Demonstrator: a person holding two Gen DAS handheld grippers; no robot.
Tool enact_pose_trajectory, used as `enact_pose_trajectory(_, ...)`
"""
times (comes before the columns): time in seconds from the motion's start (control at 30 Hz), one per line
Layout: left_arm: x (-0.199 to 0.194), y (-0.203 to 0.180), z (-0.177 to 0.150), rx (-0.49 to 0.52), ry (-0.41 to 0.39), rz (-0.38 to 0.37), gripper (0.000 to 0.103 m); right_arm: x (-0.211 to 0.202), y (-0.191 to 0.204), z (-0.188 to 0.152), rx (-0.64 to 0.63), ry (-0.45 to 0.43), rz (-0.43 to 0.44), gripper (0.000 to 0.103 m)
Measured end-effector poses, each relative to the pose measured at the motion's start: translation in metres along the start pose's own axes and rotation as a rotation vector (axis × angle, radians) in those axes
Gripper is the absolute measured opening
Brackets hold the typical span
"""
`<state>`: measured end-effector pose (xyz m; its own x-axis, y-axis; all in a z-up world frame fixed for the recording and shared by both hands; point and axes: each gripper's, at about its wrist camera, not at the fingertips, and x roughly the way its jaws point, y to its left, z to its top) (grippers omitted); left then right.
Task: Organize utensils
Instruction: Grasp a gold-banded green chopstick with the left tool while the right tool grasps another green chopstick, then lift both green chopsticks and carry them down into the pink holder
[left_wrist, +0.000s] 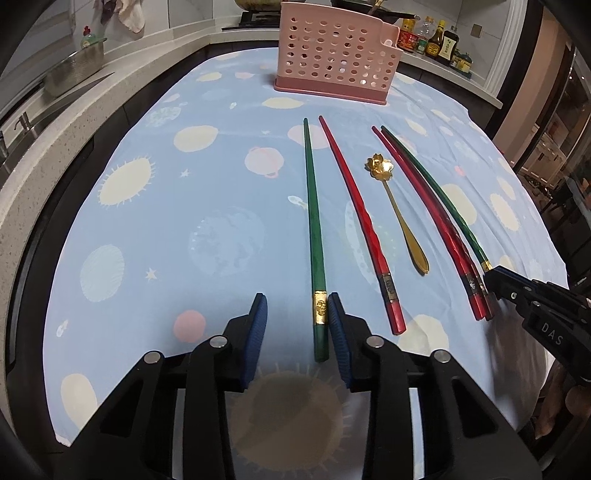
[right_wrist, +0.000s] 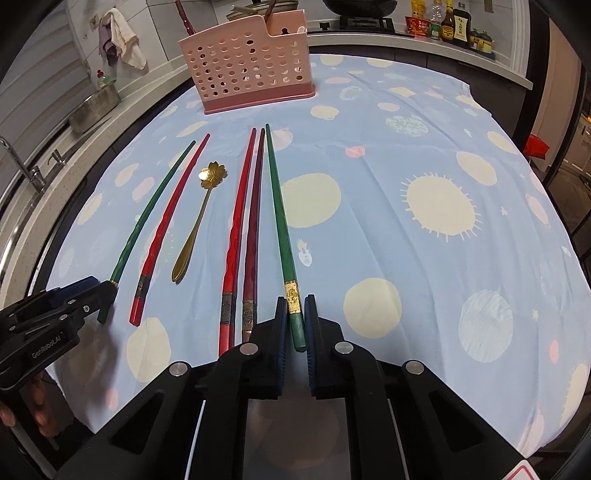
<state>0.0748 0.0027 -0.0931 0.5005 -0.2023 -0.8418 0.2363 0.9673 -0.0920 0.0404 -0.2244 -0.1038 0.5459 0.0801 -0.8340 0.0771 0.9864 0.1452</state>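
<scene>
Several chopsticks and a gold flower-bowl spoon (left_wrist: 397, 206) lie on a blue patterned cloth. In the left wrist view my left gripper (left_wrist: 297, 314) is open, with the thick end of a green chopstick (left_wrist: 314, 221) between its fingers, against the right pad. A red chopstick (left_wrist: 360, 218) lies to its right. In the right wrist view my right gripper (right_wrist: 294, 317) has its pads close around the thick end of another green chopstick (right_wrist: 282, 221), which rests on the cloth; two red chopsticks (right_wrist: 243, 221) lie just left of it. The pink perforated utensil holder (left_wrist: 338, 55) stands at the far end.
The table's cloth (right_wrist: 424, 258) extends wide to the right. Sauce bottles (left_wrist: 436, 40) stand on the counter behind. A sink with a tap (right_wrist: 22, 166) and a metal basin (left_wrist: 70, 70) are on the left counter. A pan sits on the stove behind the holder.
</scene>
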Motion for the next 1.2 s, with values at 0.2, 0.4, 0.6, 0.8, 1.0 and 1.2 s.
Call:
enact_pose_trajectory(0.2,-0.002,0.005,-0.001,-0.022,0.003,-0.055,0.007,-0.004,-0.002,-0.001,0.011,-0.005,0.007,0.007)
enact_pose_trajectory(0.4,-0.010,0.006,0.000,-0.030,-0.006,-0.066,0.007,-0.016,-0.009,-0.001,0.031,-0.028,0.019,0.007)
enact_pose_trajectory(0.6,-0.029,0.008,0.005,-0.046,-0.040,-0.073,0.007,-0.035,-0.014,0.002,0.053,-0.069,0.035,0.007)
enact_pose_trajectory(0.8,-0.057,0.012,0.022,-0.063,-0.103,-0.079,0.007,-0.065,-0.019,0.016,0.080,-0.142,0.052,0.007)
enact_pose_trajectory(1.0,-0.091,0.017,0.043,-0.075,-0.188,-0.086,0.007,-0.099,-0.029,0.037,0.114,-0.232,0.070,0.007)
enact_pose_trajectory(1.2,-0.119,0.030,0.066,-0.101,-0.265,-0.089,0.007,-0.130,-0.046,0.061,0.146,-0.323,0.073,0.007)
